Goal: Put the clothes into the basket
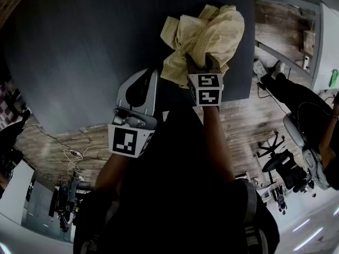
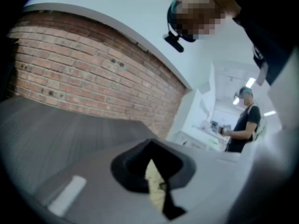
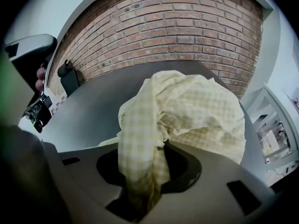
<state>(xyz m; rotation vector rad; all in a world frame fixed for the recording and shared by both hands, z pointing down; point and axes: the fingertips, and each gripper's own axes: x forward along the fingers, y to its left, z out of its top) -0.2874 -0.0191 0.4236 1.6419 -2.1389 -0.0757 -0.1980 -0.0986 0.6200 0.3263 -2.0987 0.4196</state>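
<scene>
Our right tongs [image 1: 204, 66] are clamped on the checked cloth [image 1: 207, 28], a pale yellow piece bunched into a loose ball; from the head view it sits at the tips of the tongs, over the near right part of the dark desk [image 1: 79, 46]. In the right gripper view a thick fold of the cloth runs down into the slot between the jaws, which press in on it from both sides; the rest billows up and to the right in front of the brick wall [image 3: 177, 31].

Our left tongs [image 1: 144, 83] hang just beside the right ones, lower and to the left, over the near edge of the desk; the lower left corner of the cloth lies right against their tip. In the left gripper view the jaws are drawn almost together, with only a thin strip of the same yellow fabric caught between them.

Wooden floor [image 1: 249, 120] shows beyond the desk edge; in the left gripper view a person [image 2: 243, 122] in dark clothes stands at the far right.
</scene>
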